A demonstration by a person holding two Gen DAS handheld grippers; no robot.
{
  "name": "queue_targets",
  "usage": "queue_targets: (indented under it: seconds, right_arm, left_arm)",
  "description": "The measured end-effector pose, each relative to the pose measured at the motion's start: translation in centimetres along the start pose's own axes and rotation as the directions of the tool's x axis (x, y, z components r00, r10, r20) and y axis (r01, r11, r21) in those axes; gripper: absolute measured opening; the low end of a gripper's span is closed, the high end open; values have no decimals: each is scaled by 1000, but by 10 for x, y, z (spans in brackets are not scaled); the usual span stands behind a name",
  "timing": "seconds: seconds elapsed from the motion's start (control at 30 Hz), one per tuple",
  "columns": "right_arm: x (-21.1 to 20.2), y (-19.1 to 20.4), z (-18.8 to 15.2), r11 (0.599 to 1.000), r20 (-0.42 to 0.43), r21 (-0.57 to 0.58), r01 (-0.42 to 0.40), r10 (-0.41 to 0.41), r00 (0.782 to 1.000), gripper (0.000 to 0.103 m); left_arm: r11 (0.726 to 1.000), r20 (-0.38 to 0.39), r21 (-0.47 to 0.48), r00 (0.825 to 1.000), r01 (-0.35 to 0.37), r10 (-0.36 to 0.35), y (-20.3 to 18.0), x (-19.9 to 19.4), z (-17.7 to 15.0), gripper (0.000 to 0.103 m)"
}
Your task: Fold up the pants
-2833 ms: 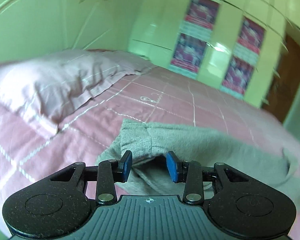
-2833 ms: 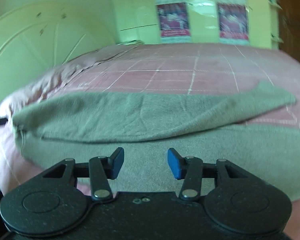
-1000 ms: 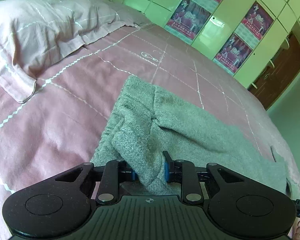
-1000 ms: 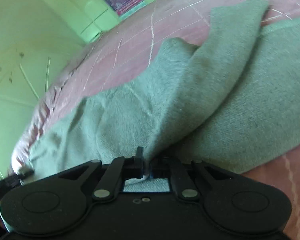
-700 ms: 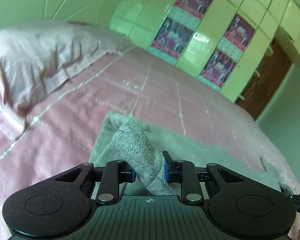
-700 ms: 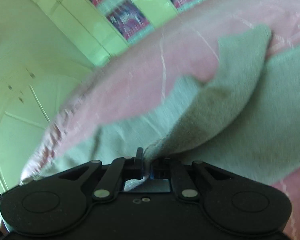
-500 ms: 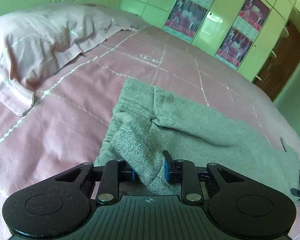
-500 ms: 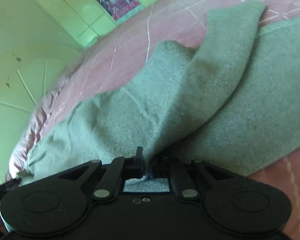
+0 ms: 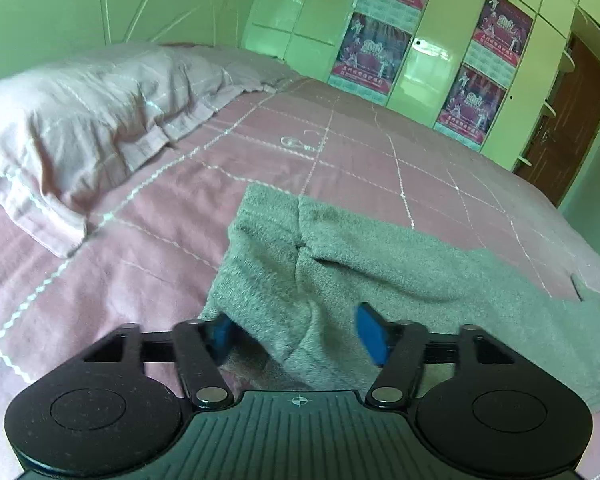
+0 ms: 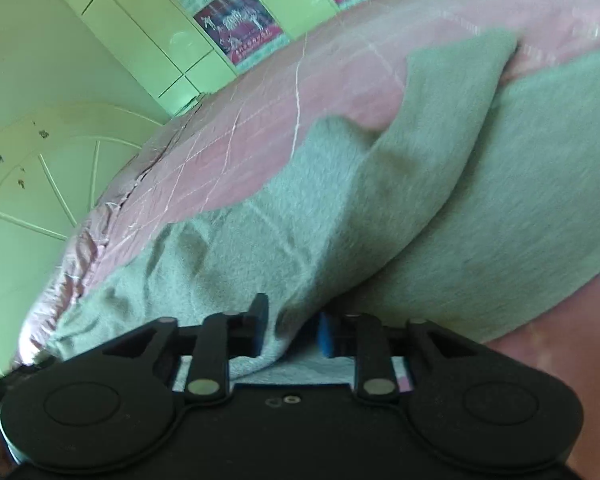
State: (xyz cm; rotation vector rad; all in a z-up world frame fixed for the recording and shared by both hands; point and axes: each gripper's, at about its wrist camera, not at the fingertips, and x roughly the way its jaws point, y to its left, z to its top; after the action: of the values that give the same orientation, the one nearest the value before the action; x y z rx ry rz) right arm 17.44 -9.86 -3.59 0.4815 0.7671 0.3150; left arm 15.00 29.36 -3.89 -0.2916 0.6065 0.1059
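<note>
Grey fleece pants (image 9: 380, 264) lie on the pink bed, one leg folded over the other. In the left wrist view my left gripper (image 9: 296, 334) is open, its blue pads wide apart on either side of the waist end, which rests loose between them. In the right wrist view the pants (image 10: 340, 208) spread ahead with the upper leg draped over the lower one. My right gripper (image 10: 290, 330) is part open; a fold of the cloth hangs in the gap and touches the left pad only.
The pink bedspread (image 9: 160, 216) with white grid lines covers the bed. A pink pillow (image 9: 72, 120) lies at the far left. Green wardrobe doors with posters (image 9: 380, 40) stand behind the bed. A brown door (image 9: 568, 120) is at the right.
Both grippers were shut on the pants half a second ago. Now both have opened and the cloth has dropped out of the grip. The left gripper opened wide, the right only partway.
</note>
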Motion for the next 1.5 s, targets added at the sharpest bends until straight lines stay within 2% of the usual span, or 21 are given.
queue_targets:
  seconds: [0.03,0.07,0.13,0.27,0.37,0.43,0.5,0.6,0.63,0.7,0.8,0.9,1.03,1.1,1.13,1.2,1.3,1.37,1.43,1.47,1.5]
  right_arm:
    - [-7,-1,-1,1000,15,-14,14,-14,1000,21]
    - [-13,-3,-2,999,27,-20,25,-25,999,22]
    - [-24,-7,-2,998,56,-26,54,-52,997,22]
    - [-39,-4,5,991,142,-65,120,-109,984,23]
    - [-33,3,18,981,166,-109,161,-142,976,23]
    - [-26,7,30,976,174,-132,173,-149,973,23]
    - [-13,13,41,961,176,-182,210,-178,968,23]
    - [15,17,54,903,133,-284,323,-297,946,25]
    - [22,16,55,883,119,-311,351,-330,936,23]
    - [21,9,55,866,111,-328,377,-361,926,0]
    - [-15,-2,41,881,174,-300,365,-325,929,0]
    - [-53,-23,17,907,187,-219,360,-323,928,0]
    - [-61,-59,0,914,136,-103,392,-377,916,0]
    - [-74,-65,5,934,191,-50,353,-338,921,0]
    - [-79,-61,10,936,236,-62,346,-323,917,3]
    - [-77,-50,25,943,260,-109,316,-280,924,15]
    - [-51,-34,44,908,242,-234,346,-290,926,27]
    - [-24,-25,50,839,220,-348,418,-360,907,27]
    - [-8,-22,51,778,215,-415,472,-420,882,16]
    - [-10,-23,49,763,228,-415,495,-440,869,0]
    - [-16,-27,50,763,238,-390,515,-457,857,0]
  left_arm:
    - [999,23,23,999,-34,33,-7,-9,-1,96]
    - [996,59,49,996,-69,66,-16,-20,-3,101]
    - [988,90,79,988,-134,126,-34,-36,-7,101]
    - [969,109,174,982,-174,157,-85,-49,-19,103]
    - [942,81,252,975,-222,208,-125,-37,-30,103]
    - [916,48,291,961,-275,273,-147,-24,-37,103]
    - [893,19,323,946,-313,325,-160,-11,-45,103]
    - [865,-9,361,926,-348,376,-169,-1,-56,103]
    - [874,-19,345,928,-343,372,-168,-1,-58,103]
    - [900,-41,299,938,-317,345,-160,-3,-58,103]
    - [921,-51,272,952,-278,302,-151,-3,-60,103]
    - [923,-27,270,956,-274,292,-151,-5,-66,103]
    - [920,0,267,955,-287,298,-153,-3,-70,103]
    - [921,-4,267,955,-284,296,-152,-3,-69,103]
    - [922,-7,268,956,-280,292,-151,-3,-68,103]
    - [923,-6,267,958,-276,288,-150,-4,-68,103]
    - [923,1,261,956,-284,294,-151,-3,-69,103]
    - [923,0,257,955,-287,297,-150,-3,-69,103]
    - [924,-1,256,956,-283,293,-150,-3,-69,103]
    - [925,-3,256,956,-281,292,-149,-3,-68,103]
    - [926,-6,254,957,-280,291,-149,-3,-68,103]
